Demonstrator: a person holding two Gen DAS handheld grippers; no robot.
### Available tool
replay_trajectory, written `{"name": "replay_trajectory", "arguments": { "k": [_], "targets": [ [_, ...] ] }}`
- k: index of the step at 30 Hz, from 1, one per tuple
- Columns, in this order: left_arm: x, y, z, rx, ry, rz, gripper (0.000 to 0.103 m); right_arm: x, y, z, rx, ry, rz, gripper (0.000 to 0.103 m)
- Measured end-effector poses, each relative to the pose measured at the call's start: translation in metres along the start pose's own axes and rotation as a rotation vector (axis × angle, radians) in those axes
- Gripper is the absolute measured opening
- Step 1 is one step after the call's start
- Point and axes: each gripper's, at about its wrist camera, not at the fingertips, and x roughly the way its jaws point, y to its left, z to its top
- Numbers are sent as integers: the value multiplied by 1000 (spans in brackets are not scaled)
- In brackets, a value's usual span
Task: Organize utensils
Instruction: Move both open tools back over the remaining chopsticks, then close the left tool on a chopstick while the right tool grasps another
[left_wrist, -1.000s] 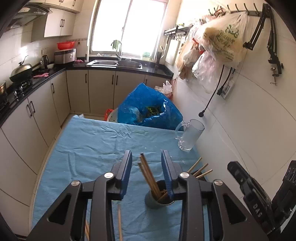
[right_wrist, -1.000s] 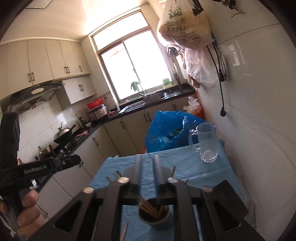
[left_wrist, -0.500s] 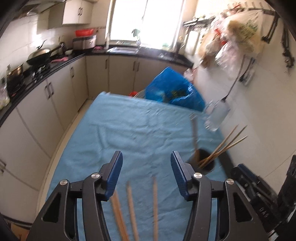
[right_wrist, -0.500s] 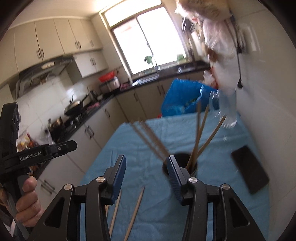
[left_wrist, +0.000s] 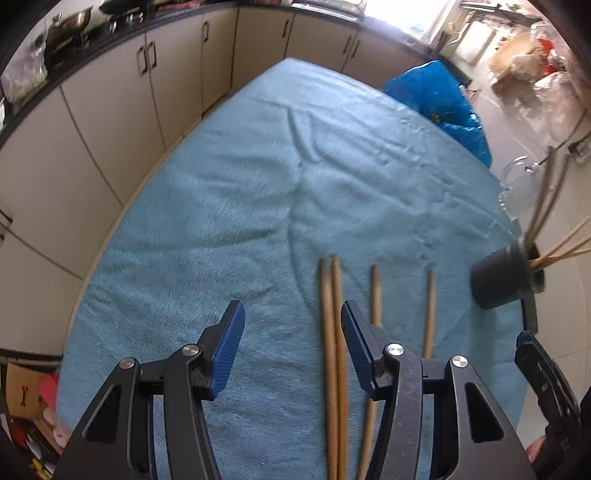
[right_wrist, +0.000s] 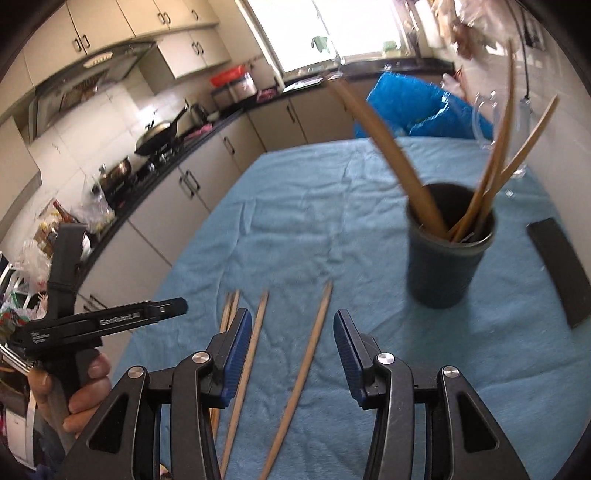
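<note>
Wooden chopsticks (left_wrist: 334, 347) lie on matt, creased cloth (left_wrist: 258, 184) beside a matt dark cup (right_wrist: 447, 254)

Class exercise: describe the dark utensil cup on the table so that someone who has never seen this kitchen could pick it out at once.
Find the blue cloth covering the table. On its window-ward right part, ahead of the four loose chopsticks, stands the dark utensil cup. It is the only upright dark container, with chopsticks fanning from it, unlike the clear glass mug behind.

Your left fingers (left_wrist: 356, 350) hide part of one chopstick (left_wrist: 373, 354); at 3 o'clock the glass jug (left_wrist: 517, 192) blurs out.
</note>
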Motion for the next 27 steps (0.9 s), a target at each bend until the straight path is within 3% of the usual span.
{"name": "replay_trajectory", "arguments": {
  "k": [5,18,22,24,25,27],
  "targets": [
    [19,2,3,-12,48,-7,53,17,2,-5,14,55,3,50],
    [57,-15,21,6,97,44,51,16,2,-6,26,60,-15,50],
    [58,-19,22,22,71,87,28,18,3,-5,23,62,-19,50],
    [58,-18,21,33,66,91,25,19,4,-5,21,65,-19,50],
    [58,-16,21,32,63,105,17,20,4,-5,19,67,-19,50],
    [55,-7,18,25,55,144,10,25,6,-3,13,76,-23,50]
  ]
}}
